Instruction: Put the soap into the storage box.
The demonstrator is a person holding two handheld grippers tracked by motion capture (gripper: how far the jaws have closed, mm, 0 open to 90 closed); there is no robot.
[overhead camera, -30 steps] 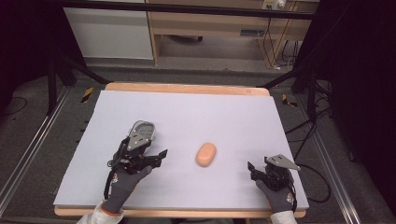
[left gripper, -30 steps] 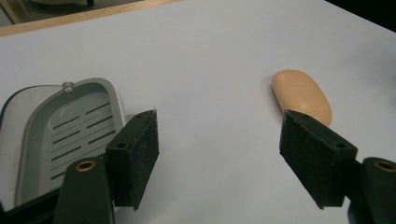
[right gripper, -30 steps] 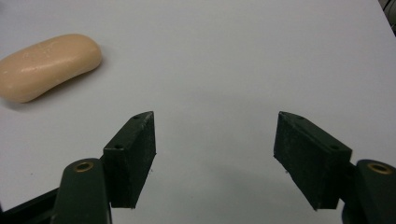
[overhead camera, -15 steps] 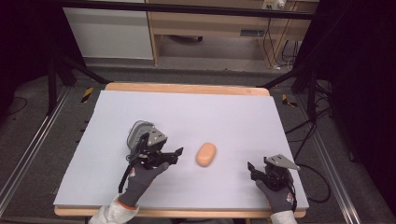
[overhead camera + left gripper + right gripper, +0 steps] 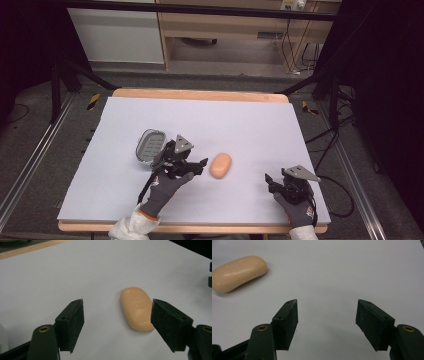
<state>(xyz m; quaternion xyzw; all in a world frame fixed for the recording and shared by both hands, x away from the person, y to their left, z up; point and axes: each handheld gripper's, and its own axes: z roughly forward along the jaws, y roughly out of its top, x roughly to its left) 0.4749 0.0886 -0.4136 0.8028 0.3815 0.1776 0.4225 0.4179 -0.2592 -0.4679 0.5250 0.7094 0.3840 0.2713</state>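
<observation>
Left of centre in the high view, a grey soap dish (image 5: 150, 145) lies on the white table (image 5: 250, 125), and just right of it the left gripper (image 5: 192, 166) is spread wide, grasping nothing. Next comes the peach soap bar (image 5: 221, 165) near the frame's middle (a faint stamp on its top is unreadable), lying flat, its long axis running up-frame with a slight rightward tilt. Lower right, the right gripper (image 5: 272, 182) is likewise released and well apart from the bar.
</observation>
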